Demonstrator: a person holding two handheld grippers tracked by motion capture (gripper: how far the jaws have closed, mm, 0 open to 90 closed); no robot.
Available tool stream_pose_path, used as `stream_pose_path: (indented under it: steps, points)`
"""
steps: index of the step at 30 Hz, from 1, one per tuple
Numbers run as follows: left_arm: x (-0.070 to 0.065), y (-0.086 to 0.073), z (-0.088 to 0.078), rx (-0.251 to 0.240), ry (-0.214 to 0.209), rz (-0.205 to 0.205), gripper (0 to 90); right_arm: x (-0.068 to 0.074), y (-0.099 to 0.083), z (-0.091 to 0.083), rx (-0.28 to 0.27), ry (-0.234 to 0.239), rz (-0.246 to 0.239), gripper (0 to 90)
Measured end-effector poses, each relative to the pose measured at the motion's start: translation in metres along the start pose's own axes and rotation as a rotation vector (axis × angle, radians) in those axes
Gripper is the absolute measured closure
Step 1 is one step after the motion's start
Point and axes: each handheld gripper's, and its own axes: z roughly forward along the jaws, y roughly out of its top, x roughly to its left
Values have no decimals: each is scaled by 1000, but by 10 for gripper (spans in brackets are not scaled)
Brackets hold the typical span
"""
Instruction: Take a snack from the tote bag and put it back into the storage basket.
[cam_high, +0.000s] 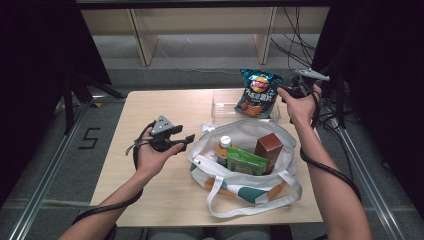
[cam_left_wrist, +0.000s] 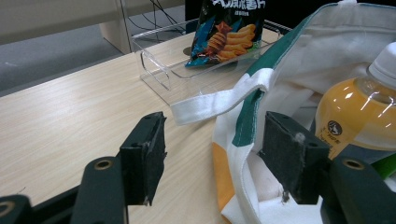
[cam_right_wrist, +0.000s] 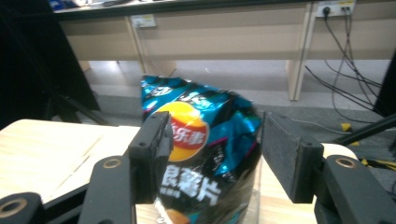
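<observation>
1. Pale wooden table (cam_high: 150, 200) sits before shelving and trailing cables.
2. Right gripper (cam_high: 296, 90) at the far right: jaws spread around the chip bag (cam_high: 257, 92), seemingly not pinching it.
3. That bag stands in the clear tray (cam_high: 220, 107); likely light, crinkly, slippery, crushable, so grip its top seam.
4. Left gripper (cam_left_wrist: 212, 154), spread and empty, faces the tote bag (cam_high: 245, 187) with its bottle (cam_high: 223, 149).

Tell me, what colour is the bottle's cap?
White, on the orange bottle; the left gripper view shows it best.
</observation>
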Motion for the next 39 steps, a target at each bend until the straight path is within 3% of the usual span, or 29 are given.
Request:
stream_pose_path:
  steps: [5,7,8,10,11,18,23,25,28,32,36,38,39]
  points:
    - [-1,-1,0,0,1,-14,389,4,-4,-13,16,39,28,432]
    - [0,0,0,-1,1,0,389,3,-6,-18,14,47,0,431]
    - [-1,0,0,-1,2,-4,389,4,-7,-20,7,59,18,431]
    - [-1,0,0,-1,1,-2,389,5,-9,-26,3,55,-3,431]
    - [-1,0,0,0,1,-1,389,7,-10,-30,18,65,22,431]
    - [-1,0,0,0,2,-4,389,11,-20,-50,0,79,-8,431]
    - [-2,0,1,2,1,-3,388,15,-28,-61,8,92,3,431]
    - [-3,0,0,2,0,-1,389,14,-29,-64,4,104,-33,431]
    - [-2,0,0,1,1,1,388,18,-31,-71,6,113,-4,431]
    - [-2,0,0,1,2,-4,388,22,-36,-78,16,115,-39,431]
    - [-3,0,0,2,2,-2,388,26,-41,-85,13,128,-3,431]
    - [-3,0,0,3,2,-2,388,26,-45,-86,7,135,-38,431]
    - [-3,0,0,3,1,-1,388,28,-46,-88,14,140,-23,431]
